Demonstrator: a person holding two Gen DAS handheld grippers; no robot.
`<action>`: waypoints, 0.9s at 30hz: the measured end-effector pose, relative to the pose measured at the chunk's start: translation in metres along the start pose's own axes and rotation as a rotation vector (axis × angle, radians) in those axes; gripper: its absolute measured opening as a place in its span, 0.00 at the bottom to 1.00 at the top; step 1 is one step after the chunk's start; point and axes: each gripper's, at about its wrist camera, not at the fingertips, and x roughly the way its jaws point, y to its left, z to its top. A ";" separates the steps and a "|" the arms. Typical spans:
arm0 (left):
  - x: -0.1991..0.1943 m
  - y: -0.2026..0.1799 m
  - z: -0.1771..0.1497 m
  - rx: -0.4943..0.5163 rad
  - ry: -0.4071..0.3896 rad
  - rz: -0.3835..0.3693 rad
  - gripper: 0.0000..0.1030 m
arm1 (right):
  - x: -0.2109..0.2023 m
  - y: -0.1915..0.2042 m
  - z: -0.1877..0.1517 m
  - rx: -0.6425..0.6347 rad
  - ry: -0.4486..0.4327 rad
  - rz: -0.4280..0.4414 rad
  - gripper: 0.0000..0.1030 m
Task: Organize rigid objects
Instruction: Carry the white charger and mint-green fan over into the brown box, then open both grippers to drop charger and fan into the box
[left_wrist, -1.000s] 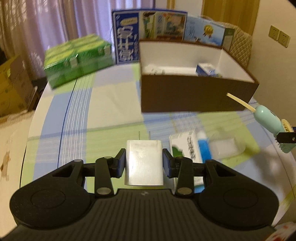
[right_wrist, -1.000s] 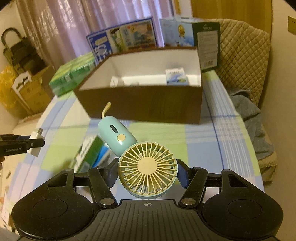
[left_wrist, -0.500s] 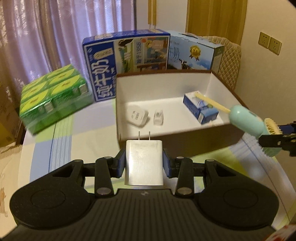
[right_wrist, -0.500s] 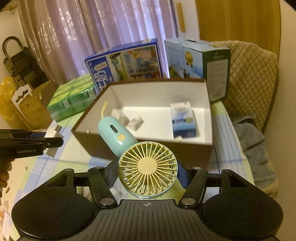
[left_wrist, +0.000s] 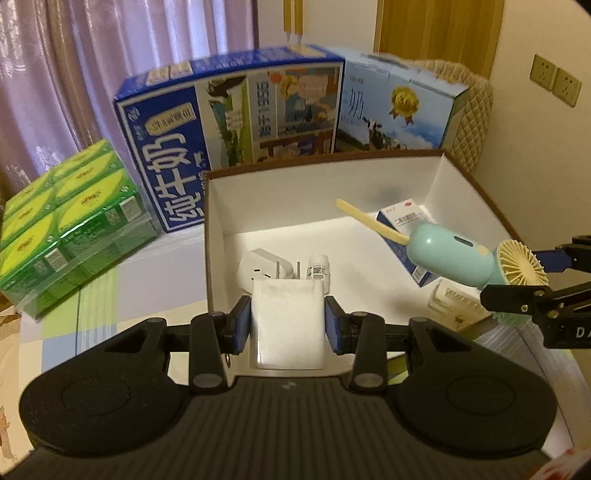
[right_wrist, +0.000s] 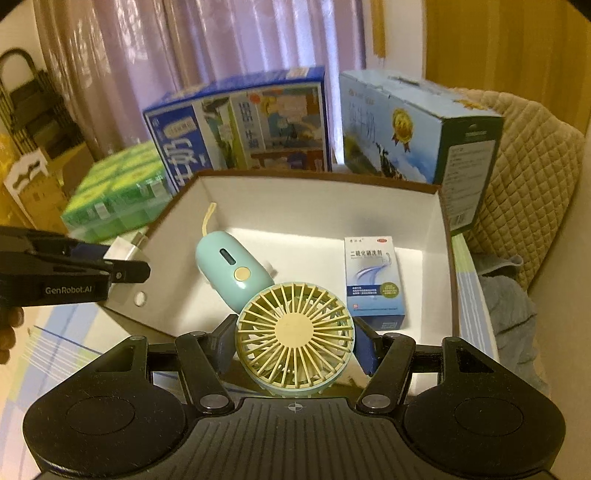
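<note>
My left gripper (left_wrist: 288, 325) is shut on a white plug-in charger (left_wrist: 288, 328) and holds it over the near left part of the brown storage box (left_wrist: 476, 184). My right gripper (right_wrist: 295, 347) is shut on the round head of a teal handheld fan (right_wrist: 295, 339), held above the box's near right part; the fan also shows in the left wrist view (left_wrist: 454, 258). Inside the box lie a white adapter (left_wrist: 258, 266), a small white bottle (left_wrist: 318, 267), a blue-white medicine carton (right_wrist: 373, 280) and a clear plastic piece (left_wrist: 454, 299).
Two large milk cartons, a dark blue one (left_wrist: 229, 122) and a light blue one (left_wrist: 399, 107), stand behind the box. A green shrink-wrapped drink pack (left_wrist: 70, 229) sits left of it. A quilted chair back (right_wrist: 524, 177) is at the right.
Both grippers have moved forward and up from above the tablecloth to over the box, each still holding its object. The box interior now fills both views.
</note>
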 end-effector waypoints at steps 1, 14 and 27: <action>0.007 -0.001 0.001 0.003 0.012 0.001 0.35 | 0.007 0.000 0.001 -0.007 0.013 -0.001 0.58; 0.068 0.000 -0.001 0.024 0.131 -0.008 0.35 | 0.073 -0.004 0.015 -0.016 0.122 0.003 0.58; 0.083 -0.002 -0.001 0.064 0.149 -0.006 0.34 | 0.095 -0.018 0.008 0.095 0.140 0.014 0.75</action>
